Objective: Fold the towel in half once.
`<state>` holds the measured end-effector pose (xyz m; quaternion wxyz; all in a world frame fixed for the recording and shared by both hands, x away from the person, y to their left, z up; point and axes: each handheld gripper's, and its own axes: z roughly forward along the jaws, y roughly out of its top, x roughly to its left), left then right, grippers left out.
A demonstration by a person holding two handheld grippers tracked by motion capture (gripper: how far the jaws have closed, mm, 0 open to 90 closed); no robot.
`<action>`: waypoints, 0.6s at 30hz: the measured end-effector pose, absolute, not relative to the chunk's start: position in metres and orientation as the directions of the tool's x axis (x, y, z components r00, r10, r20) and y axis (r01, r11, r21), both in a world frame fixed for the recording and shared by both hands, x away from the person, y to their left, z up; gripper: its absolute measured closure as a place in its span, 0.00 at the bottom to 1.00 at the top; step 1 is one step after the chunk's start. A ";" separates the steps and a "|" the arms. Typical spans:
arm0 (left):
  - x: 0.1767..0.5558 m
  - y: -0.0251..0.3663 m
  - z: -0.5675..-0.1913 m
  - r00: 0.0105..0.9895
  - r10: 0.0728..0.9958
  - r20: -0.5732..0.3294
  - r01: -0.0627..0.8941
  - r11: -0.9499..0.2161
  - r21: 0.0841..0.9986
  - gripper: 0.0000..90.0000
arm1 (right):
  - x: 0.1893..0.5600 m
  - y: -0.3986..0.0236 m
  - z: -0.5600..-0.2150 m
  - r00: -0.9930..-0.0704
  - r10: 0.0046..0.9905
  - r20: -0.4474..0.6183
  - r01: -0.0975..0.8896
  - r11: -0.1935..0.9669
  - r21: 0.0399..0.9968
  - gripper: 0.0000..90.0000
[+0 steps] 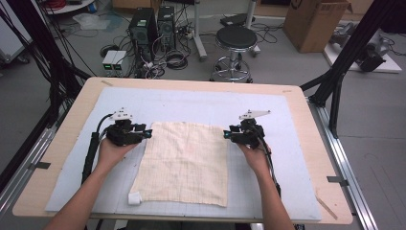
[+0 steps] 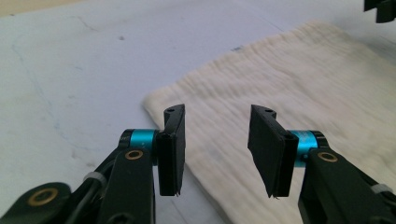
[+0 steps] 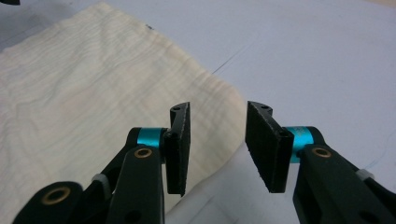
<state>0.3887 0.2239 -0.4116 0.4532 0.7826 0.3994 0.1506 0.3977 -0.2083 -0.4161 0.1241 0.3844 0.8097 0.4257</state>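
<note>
High view: the cream cloth (image 1: 184, 160) lies flat on the tabletop (image 1: 67, 139), its far edge running between the left gripper (image 1: 148, 132) and the right gripper (image 1: 225, 135). Each gripper sits at one far corner, equally near.

Left gripper view: the fingers (image 2: 173, 140) stand apart, unclamped, above the cloth's corner (image 2: 161, 100), which lies just ahead and slightly left of the gap.

Right gripper view: the fingers (image 3: 180, 140) are likewise parted, holding nothing; the cloth edge (image 3: 224, 93) runs beneath and ahead of the gap.

A black stool (image 1: 235, 39), two computer towers (image 1: 152, 26) and a cardboard box (image 1: 313, 21) stand behind the table (image 1: 62, 139).
</note>
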 end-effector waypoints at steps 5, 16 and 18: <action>0.410 0.224 -0.420 0.578 0.795 -0.185 0.558 -0.219 0.800 0.64 | 0.414 -0.206 -0.418 -0.664 0.737 0.130 0.535 0.347 0.770 0.70; 0.428 0.216 -0.443 0.479 0.846 -0.235 0.619 -0.136 0.773 0.66 | 0.429 -0.206 -0.437 -0.642 0.749 0.163 0.588 0.345 0.732 0.73; 0.428 0.213 -0.446 0.476 0.850 -0.226 0.626 -0.147 0.766 0.69 | 0.431 -0.204 -0.439 -0.642 0.750 0.161 0.596 0.357 0.719 0.74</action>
